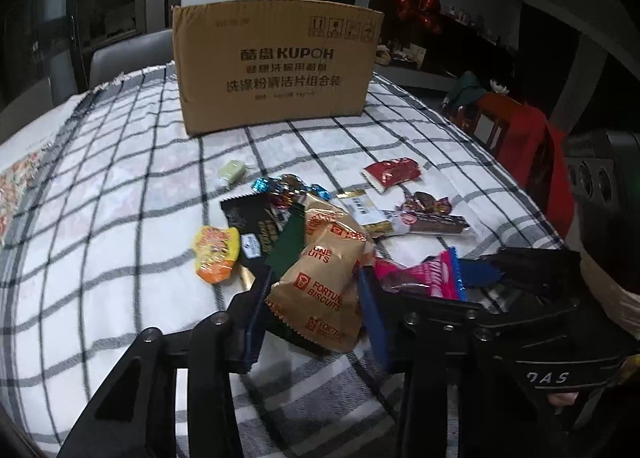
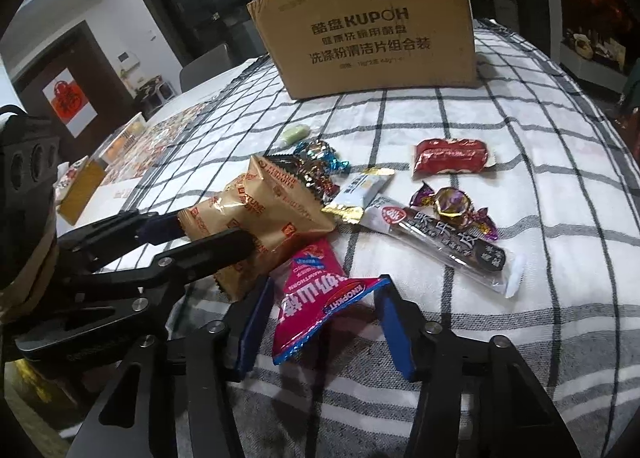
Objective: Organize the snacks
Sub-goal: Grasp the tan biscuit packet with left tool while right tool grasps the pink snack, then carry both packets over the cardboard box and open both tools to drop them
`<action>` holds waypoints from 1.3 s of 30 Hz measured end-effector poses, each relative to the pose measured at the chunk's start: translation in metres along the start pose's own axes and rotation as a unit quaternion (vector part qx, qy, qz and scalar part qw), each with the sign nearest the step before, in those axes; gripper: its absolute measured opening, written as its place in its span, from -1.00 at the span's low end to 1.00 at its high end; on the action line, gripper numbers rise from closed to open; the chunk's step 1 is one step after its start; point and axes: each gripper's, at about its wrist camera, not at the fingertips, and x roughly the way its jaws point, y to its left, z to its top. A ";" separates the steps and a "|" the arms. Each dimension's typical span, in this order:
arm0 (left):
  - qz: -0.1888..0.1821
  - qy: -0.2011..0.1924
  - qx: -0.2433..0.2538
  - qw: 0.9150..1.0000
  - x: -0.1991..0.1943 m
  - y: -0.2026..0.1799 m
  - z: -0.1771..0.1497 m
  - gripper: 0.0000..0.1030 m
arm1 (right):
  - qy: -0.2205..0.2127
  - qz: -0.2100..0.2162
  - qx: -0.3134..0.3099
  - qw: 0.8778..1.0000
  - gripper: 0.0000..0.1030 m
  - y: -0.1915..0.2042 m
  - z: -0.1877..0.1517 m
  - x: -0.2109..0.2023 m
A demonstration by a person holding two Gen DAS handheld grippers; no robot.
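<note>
The cardboard box (image 1: 276,66) at the far side of the table reads "KUPOH" in bold Latin letters, with lines of Chinese print beneath and four handling symbols in its upper right corner. It stands upright on the black-and-white checked tablecloth (image 1: 120,218).

Nearer lies the heap of snacks. The gold packet (image 1: 320,278) is printed again and again with "FORTUNE BISCUITS" in red beside a small red logo; a second gold packet (image 1: 332,224) of the same print lies just behind it. The left gripper (image 1: 314,298) has its two blue-padded fingers either side of the nearer gold packet, partly closed, both pads against its crinkled wrapper; from the right wrist view the packet looks pinched between them.

The right gripper (image 2: 324,322) is likewise partly closed around a pink-and-red packet (image 2: 316,298) with a blue edge and large white Chinese characters; its creased corners meet both blue pads.

Elsewhere I count one yellow-orange pouch (image 1: 216,254), one black-and-green packet (image 1: 260,234), one pale green wrapped sweet (image 1: 232,174), one red packet (image 2: 450,156), one purple twist-wrapped candy (image 2: 454,204), one long dark bar (image 2: 452,248) with Chinese lettering, one white-and-gold sachet (image 2: 360,194) and a cluster of blue foil sweets (image 2: 320,158), too tangled to count.
</note>
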 end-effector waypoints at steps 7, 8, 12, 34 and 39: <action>-0.023 -0.001 -0.016 1.000 -0.001 -0.005 0.000 -0.48 | -0.008 -0.006 -0.007 1.000 -0.20 0.002 -0.001 -0.004; -0.021 -0.004 -0.018 1.000 -0.002 -0.006 -0.001 -0.48 | -0.009 -0.006 -0.006 1.000 -0.20 0.002 -0.002 -0.006; -0.017 -0.014 -0.027 0.999 -0.010 -0.009 0.000 -0.49 | -0.016 -0.002 0.001 1.000 -0.21 0.001 -0.002 -0.013; 0.059 -0.104 -0.019 0.993 -0.079 -0.027 0.034 -0.49 | -0.121 -0.024 -0.027 0.992 -0.21 0.016 0.035 -0.081; 0.067 -0.133 -0.023 0.989 -0.092 -0.025 0.053 -0.49 | -0.153 -0.027 -0.036 0.987 -0.21 0.018 0.055 -0.096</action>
